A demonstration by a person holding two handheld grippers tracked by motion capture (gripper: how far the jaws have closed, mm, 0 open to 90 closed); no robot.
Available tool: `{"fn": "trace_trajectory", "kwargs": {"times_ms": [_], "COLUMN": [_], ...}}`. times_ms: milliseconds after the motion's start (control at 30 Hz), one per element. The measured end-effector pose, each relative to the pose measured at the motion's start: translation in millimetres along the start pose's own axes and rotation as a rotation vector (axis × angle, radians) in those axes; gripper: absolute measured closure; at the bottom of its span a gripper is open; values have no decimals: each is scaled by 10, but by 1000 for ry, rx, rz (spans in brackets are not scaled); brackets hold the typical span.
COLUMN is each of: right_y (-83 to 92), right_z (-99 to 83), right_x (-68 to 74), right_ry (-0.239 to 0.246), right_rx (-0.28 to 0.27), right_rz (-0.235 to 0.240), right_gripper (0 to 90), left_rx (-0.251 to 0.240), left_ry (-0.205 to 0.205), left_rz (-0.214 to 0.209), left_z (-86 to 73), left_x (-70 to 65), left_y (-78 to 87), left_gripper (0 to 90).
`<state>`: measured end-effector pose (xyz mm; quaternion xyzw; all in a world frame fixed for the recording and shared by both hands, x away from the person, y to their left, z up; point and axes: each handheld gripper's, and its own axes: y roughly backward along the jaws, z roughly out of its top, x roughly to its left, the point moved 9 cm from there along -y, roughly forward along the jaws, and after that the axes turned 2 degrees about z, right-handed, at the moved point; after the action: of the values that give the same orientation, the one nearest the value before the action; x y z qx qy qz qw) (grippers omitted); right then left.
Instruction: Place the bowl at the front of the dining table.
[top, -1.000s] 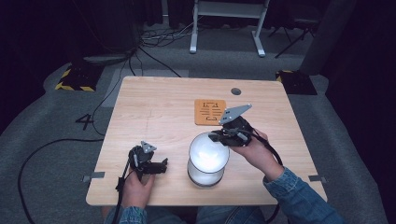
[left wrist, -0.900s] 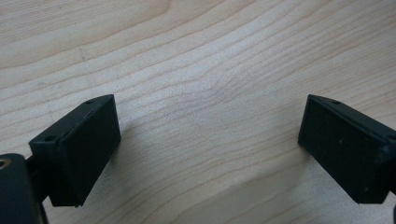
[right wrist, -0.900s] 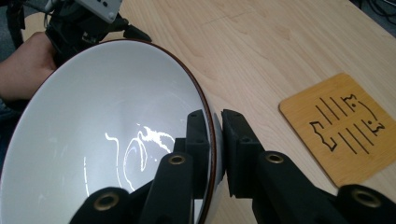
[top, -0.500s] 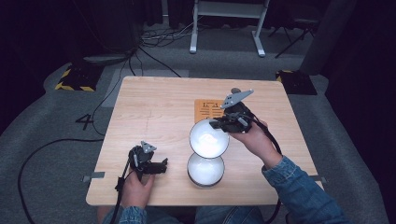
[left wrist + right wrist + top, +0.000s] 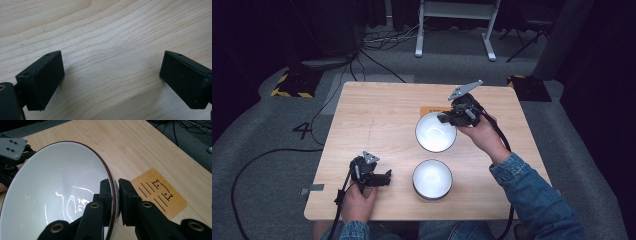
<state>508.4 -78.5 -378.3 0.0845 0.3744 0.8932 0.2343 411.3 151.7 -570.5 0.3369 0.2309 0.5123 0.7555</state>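
Right tongs point(image 5: 443, 119) pinch the rim of a white bowl point(image 5: 435, 132), up over the worktop point(image 5: 372, 115), 2nd bowl point(image 5: 432, 178) below. It's hard, slippery & breakable, so grip the edge. Left tongs point(image 5: 387, 176) open, w/ nothing inside.

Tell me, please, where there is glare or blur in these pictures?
High view: both bowls, the held one and the one on the table, glare white, and the room behind is dark. Right gripper view: bright squiggly reflections lie inside the held bowl, and the near jaws look soft. Left gripper view: even light, sharp wood grain, soft shadow beside the left jaw.
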Motion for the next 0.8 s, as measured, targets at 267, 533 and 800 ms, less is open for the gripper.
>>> {"fn": "trace_trajectory", "kwargs": {"times_ms": [267, 533, 800], "right_y": [-37, -81, -233], "right_z": [110, 204, 225], "right_x": [-198, -424, -720], "right_ry": [-41, -101, -181], "right_rx": [-9, -6, -21], "right_rz": [-33, -94, -132], "right_gripper": [815, 814, 815], "left_rx": [0, 0, 4], "left_ry": [0, 8, 10], "left_rz": [0, -1, 1], "left_z": [0, 5, 8], "left_x": [0, -4, -1], "left_y": [-1, -5, -7], "left_gripper": [57, 56, 56]}}
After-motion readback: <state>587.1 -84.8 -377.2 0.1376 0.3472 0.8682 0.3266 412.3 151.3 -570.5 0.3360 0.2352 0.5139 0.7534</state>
